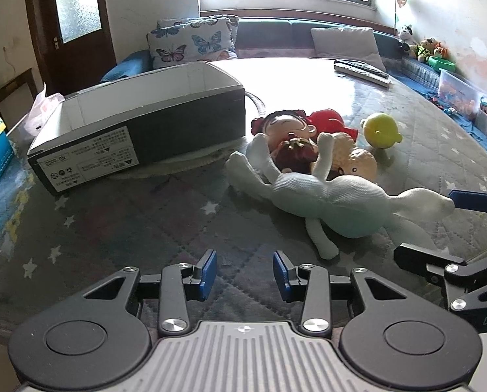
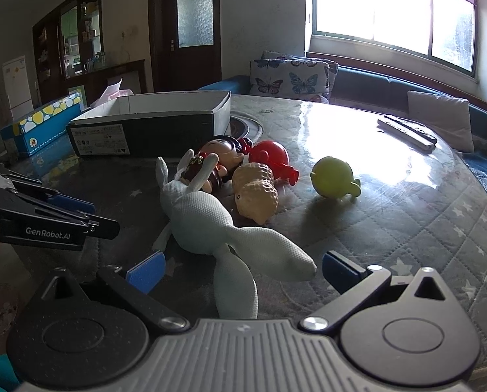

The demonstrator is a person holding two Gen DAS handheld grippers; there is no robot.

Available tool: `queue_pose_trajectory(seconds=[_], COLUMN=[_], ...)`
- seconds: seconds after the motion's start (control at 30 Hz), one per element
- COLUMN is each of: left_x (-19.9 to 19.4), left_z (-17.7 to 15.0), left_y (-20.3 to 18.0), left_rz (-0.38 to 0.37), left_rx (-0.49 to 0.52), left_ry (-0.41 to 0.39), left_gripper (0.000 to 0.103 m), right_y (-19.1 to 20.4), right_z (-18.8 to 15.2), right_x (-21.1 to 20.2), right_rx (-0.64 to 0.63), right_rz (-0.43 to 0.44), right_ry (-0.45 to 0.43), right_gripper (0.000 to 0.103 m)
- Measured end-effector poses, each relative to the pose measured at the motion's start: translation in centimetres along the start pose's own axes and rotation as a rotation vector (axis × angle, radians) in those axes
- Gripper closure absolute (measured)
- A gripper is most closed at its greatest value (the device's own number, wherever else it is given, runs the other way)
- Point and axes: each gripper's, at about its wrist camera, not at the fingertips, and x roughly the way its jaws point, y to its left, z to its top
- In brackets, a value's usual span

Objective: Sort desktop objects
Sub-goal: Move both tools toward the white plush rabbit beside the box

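on the quilted table (image 1: 119,215), a heap of toys: white plush (image 1: 328,196) sprawled across the front, limbs flung over a doll (image 1: 289,127) and a strawberry (image 1: 295,153). beside them a peanut (image 1: 358,160), touching the plush; behind it a red toy (image 1: 328,119). a little apart to the right, a yellow toy (image 1: 382,129), standing alone.

left of the heap, an open box (image 1: 139,121), white inside, black outside, near the doll but not touching.

left gripper (image 1: 245,274) low over bare cloth, short of the plush, blue pads parted moderately, gripping nothing.

right gripper (image 2: 240,269) spread wide, one plush limb lying between the pads, neither pad (image 2: 145,272) visibly pressing it. in the left view, one blue pad just touching or beside the limb tip; contact hard to tell.

far back on the table, remotes (image 2: 407,132).
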Motion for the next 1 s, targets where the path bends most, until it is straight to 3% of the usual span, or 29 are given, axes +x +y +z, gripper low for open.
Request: queue_pose_trajectory(seconds=[0.13,0.33,0.7,1.0], left_x=[-0.4,-0.8,1.4,2.9], left_z=[-0.2,0.7,1.3,2.2], left_y=[-2.1,-1.7,9.0,15.2], left_rz=[-0.013,-0.038,-0.112,-0.150], left_rx=[0.000,0.001,0.057,0.097], left_ry=[0.017,0.025,0.031,0.031], left_gripper=[0.063,0.063,0.064,0.064], right_y=[0.1,0.2,0.3,0.2], right_z=[0.0,0.1,0.2,0.2], right_x=[0.1,0.4,0.7,0.8], right_rx=[-0.002,-0.005,-0.003,0.001], right_rz=[0.001,-0.001,0.000,-0.002], right_ry=[0.004,0.015,0.025,0.031], right_gripper=[0.000,0.000,0.000,0.000])
